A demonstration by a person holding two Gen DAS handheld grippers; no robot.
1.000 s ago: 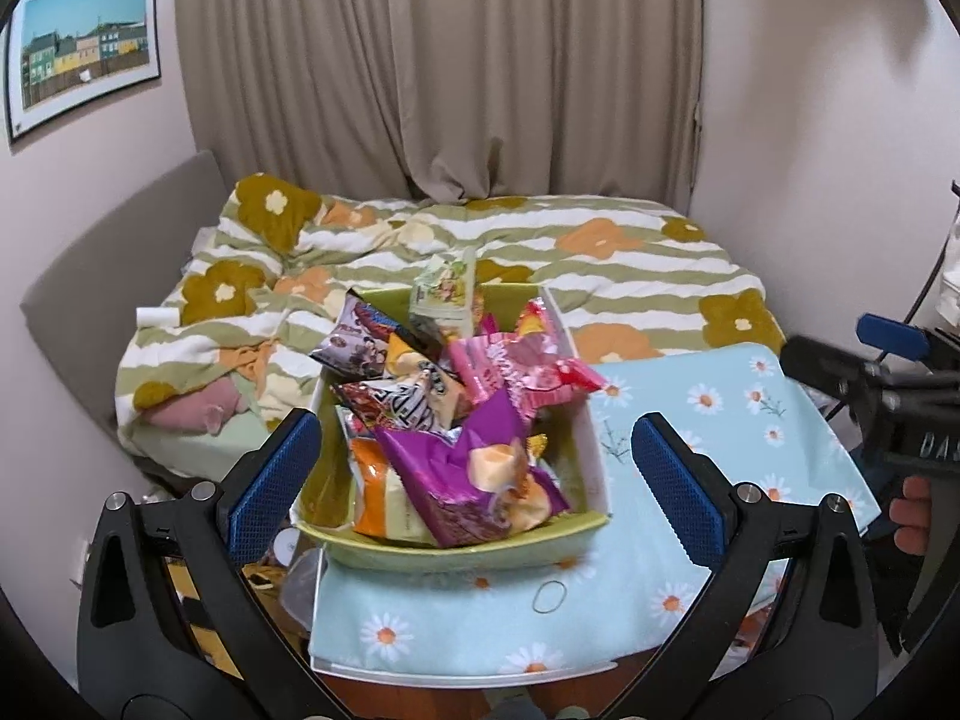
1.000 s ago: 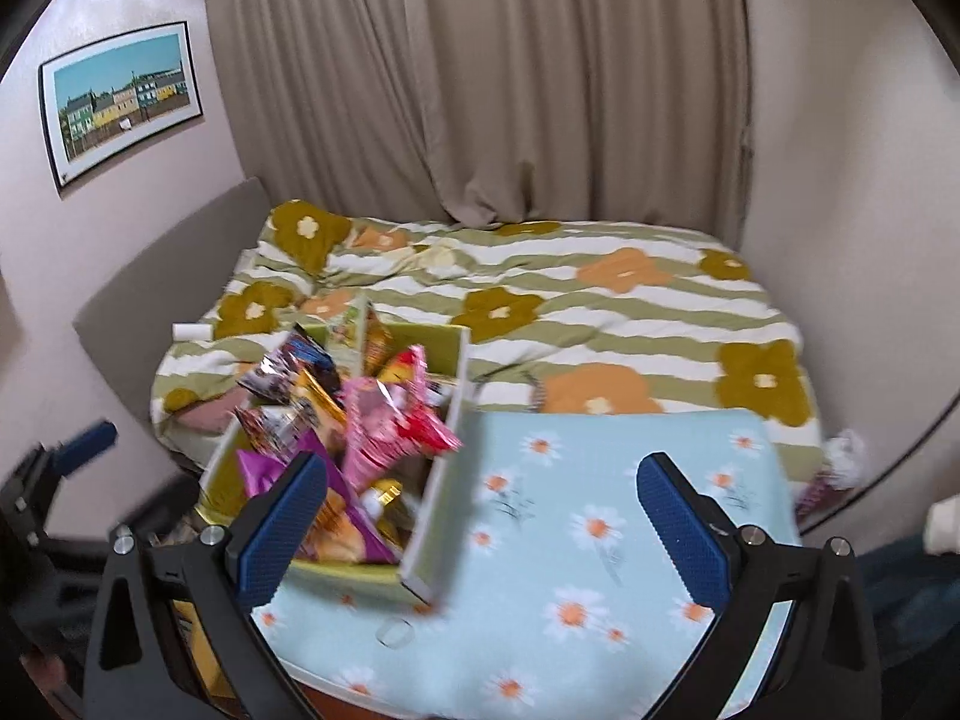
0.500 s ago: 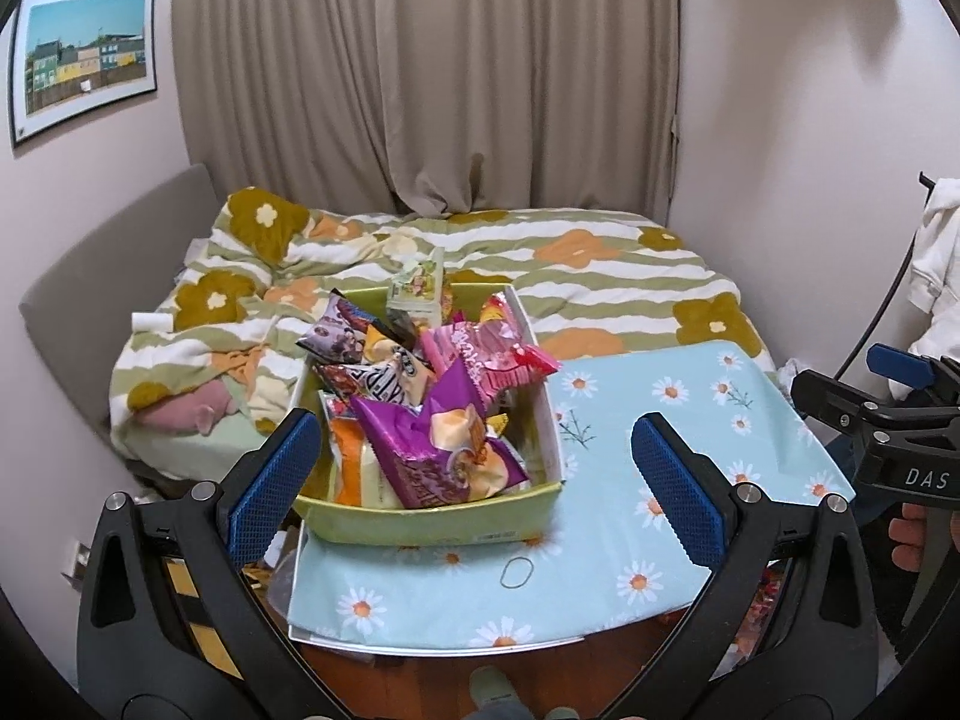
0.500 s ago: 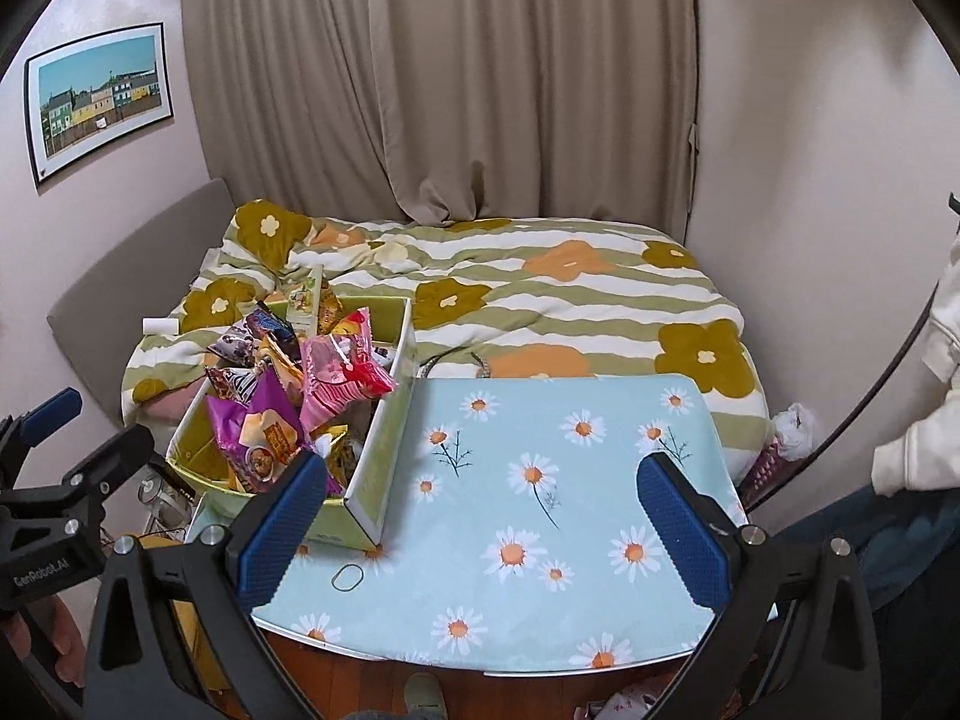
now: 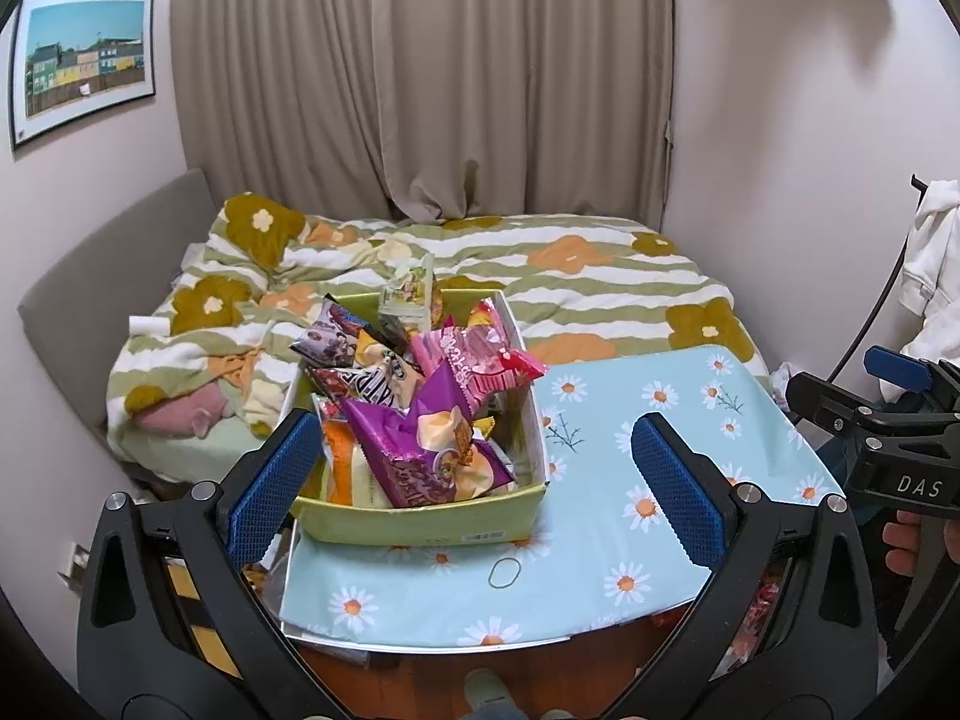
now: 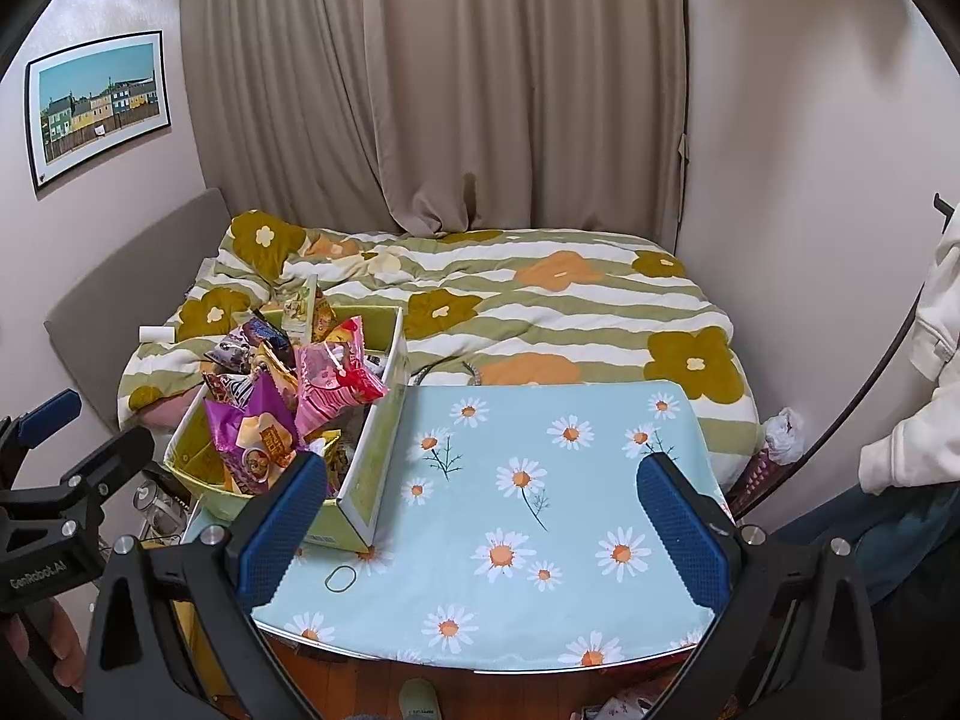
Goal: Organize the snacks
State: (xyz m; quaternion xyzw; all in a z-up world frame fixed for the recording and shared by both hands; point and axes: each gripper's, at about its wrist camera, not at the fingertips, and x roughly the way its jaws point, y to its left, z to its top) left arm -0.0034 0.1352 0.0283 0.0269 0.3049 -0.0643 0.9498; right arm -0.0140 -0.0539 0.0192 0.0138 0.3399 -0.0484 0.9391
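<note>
Snack packets [image 5: 420,414] heaped loose and jumbled in the green box [image 5: 420,525] at the left end of the worktop [image 6: 540,480], just before the bed [image 6: 540,300]. No packets on the cloth itself. Fits either everything gathered, or sorting yet to come. My left gripper [image 5: 480,480] and right gripper [image 6: 480,522]: fingers wide apart, empty, hanging short of the worktop.
</note>
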